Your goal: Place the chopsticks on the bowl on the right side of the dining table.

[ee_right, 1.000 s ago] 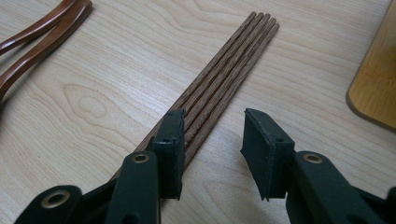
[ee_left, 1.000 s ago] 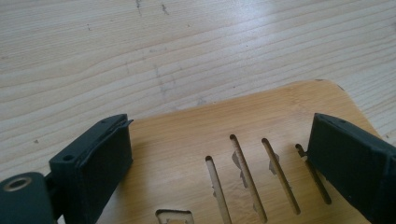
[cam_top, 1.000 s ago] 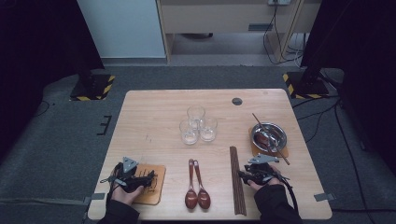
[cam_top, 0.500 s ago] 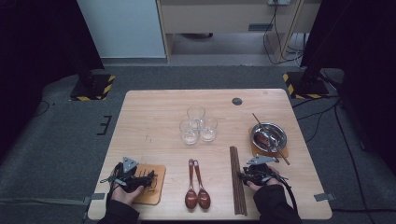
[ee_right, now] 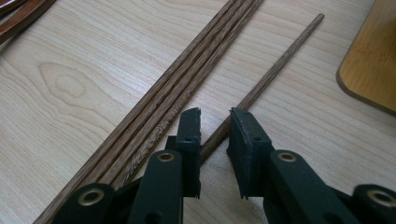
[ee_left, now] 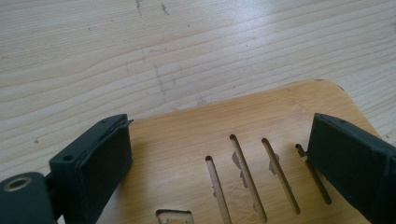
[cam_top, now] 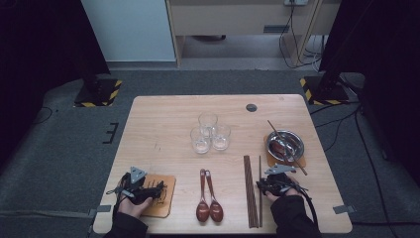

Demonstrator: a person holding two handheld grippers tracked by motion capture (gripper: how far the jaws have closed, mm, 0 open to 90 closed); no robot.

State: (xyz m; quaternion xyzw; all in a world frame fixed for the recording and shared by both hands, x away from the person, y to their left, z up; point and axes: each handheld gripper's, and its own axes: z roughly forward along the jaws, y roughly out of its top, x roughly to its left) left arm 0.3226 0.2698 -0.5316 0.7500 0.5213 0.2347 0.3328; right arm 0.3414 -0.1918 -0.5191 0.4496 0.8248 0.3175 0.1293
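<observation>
My right gripper point(ee_right: 214, 122) lies low over the table at the front right, also in the high view point(cam_top: 261, 186). Its jaws have just been closing and stand narrow, with a single wooden chopstick point(ee_right: 275, 67) running between them, a small gap still showing beside it. A bundle of chopsticks point(ee_right: 187, 79) lies just left of that one, seen from above too point(cam_top: 250, 193). My left gripper point(ee_left: 219, 158) is open wide over a slotted wooden board point(ee_left: 252, 126) at the front left point(cam_top: 157, 194), nothing clamped.
Two dark wooden spoons point(cam_top: 208, 201) lie between the hands. Three glasses point(cam_top: 210, 134) stand mid-table. A metal bowl point(cam_top: 292, 141) with a chopstick in it sits on a wooden coaster point(cam_top: 300, 162) at the right. The table's front edge point(cam_top: 223, 231) is close to both hands.
</observation>
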